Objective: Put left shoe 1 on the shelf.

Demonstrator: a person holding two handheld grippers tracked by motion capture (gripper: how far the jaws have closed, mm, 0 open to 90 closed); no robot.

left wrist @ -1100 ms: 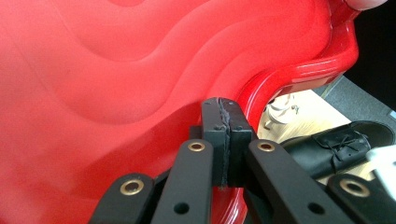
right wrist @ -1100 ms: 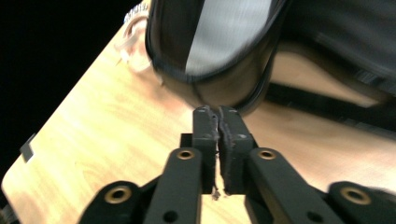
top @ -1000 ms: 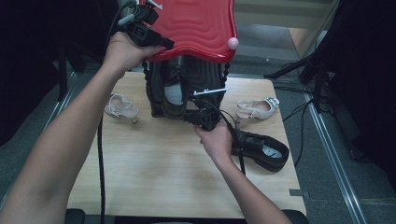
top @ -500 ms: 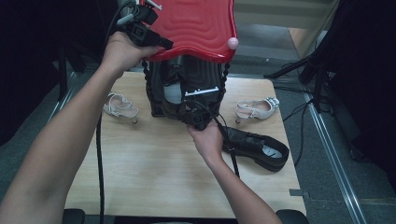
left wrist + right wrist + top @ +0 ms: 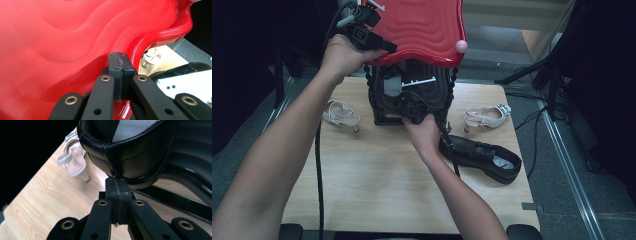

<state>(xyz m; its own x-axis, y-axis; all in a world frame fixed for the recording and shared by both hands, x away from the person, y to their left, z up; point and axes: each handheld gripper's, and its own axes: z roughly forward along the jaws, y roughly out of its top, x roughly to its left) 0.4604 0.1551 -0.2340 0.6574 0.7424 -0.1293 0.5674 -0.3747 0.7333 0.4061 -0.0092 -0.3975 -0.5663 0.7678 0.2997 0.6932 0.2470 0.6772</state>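
A black bin (image 5: 412, 97) stands at the back of the wooden table (image 5: 362, 190) with its red wavy lid (image 5: 422, 25) raised. My left gripper (image 5: 362, 30) is at the lid's left edge; its pads (image 5: 117, 75) are shut, their tips against the red lid (image 5: 62, 37). A black leather shoe (image 5: 130, 157) with a pale insole sits in the bin's opening. My right gripper (image 5: 412, 107) is shut, and its pad tips (image 5: 117, 192) touch the shoe's heel seam from below.
A second black shoe (image 5: 484, 157) lies on the table right of my right hand. One beige sandal (image 5: 341, 114) lies left of the bin, another (image 5: 486, 116) to its right. The lid has a pink knob (image 5: 461, 46). Dark floor and stands surround the table.
My right hand has moved left and toward the bin, away from the shoe on the table. The left hand and the lid have stayed put.
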